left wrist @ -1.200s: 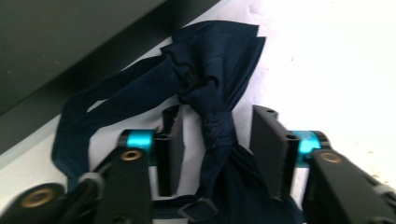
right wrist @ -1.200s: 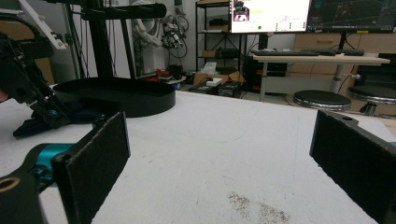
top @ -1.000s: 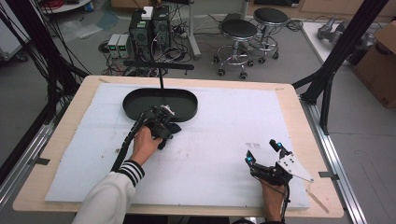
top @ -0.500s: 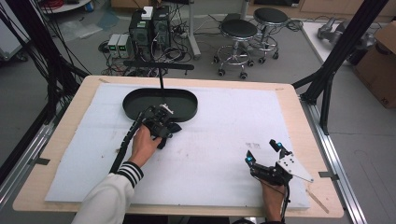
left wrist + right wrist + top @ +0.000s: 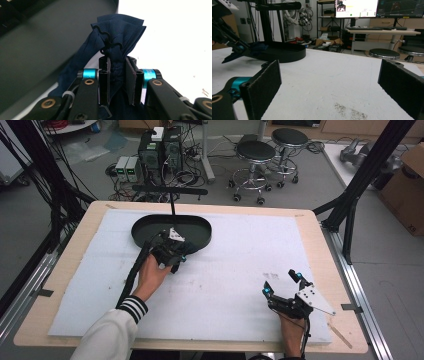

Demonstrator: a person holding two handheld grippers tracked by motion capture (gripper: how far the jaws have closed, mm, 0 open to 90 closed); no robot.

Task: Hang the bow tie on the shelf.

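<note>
Cloth [image 5: 117, 37], dark blue and bunched, sits clamped between the left gripper's [image 5: 119, 75] jaws at the black tray's [image 5: 200, 227] near rim; the right gripper [image 5: 281, 282] rests on the white mat [image 5: 240, 255], well apart. Its jaws stand wide, holding nothing.

We are in a lab. Monitors [image 5: 357, 8], computer towers [image 5: 161, 147], tangled cables [image 5: 45, 185] and stools [image 5: 256, 151] surround the table [image 5: 310, 227].
</note>
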